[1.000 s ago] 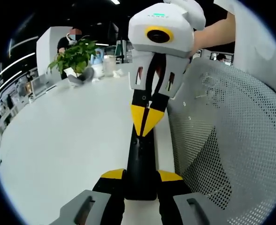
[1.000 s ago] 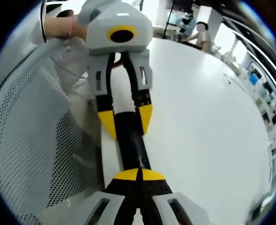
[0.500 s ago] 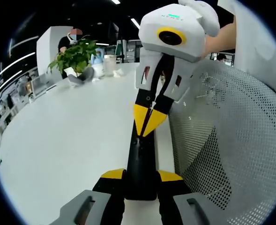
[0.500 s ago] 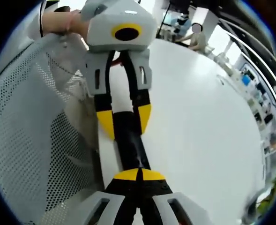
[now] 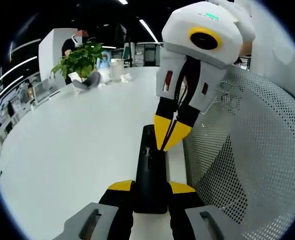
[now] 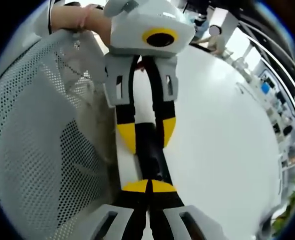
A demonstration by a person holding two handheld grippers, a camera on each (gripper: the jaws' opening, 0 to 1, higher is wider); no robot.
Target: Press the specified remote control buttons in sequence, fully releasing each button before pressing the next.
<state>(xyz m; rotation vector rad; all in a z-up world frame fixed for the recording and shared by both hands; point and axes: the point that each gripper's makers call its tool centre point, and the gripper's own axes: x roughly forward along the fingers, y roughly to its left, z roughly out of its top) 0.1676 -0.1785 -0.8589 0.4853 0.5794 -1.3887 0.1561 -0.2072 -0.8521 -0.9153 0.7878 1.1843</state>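
Left gripper (image 5: pixel 150 192) clamps the near end of the remote control (image 5: pixel 150 165), one yellow-tipped jaw on each long edge; in the right gripper view the same gripper (image 6: pixel 150 132) comes in from above with its jaws straddling the black body. Right gripper (image 6: pixel 148 186) has its jaws pressed together, tips meeting in a single yellow wedge; in the left gripper view it (image 5: pixel 168 134) comes down from the upper right, with that wedge over the remote's far half, close to the button face or perhaps touching it; contact cannot be confirmed. Remote sits over the near right edge of the white table (image 5: pixel 67 150), just left of a mesh chair back (image 5: pixel 252 150); whether it rests on the table or is held just above cannot be told. A potted plant (image 5: pixel 79 59) stands far left. Judgement on handling: slim rigid plastic bar, light, smooth-sided, so likely to pivot or slide if pressed off-centre. Side-edge clamp at one end leaves the buttons free, which suits the task. Presses should come straight down on the button face, light force, with full lift-off between presses. Individual buttons are too small to identify.
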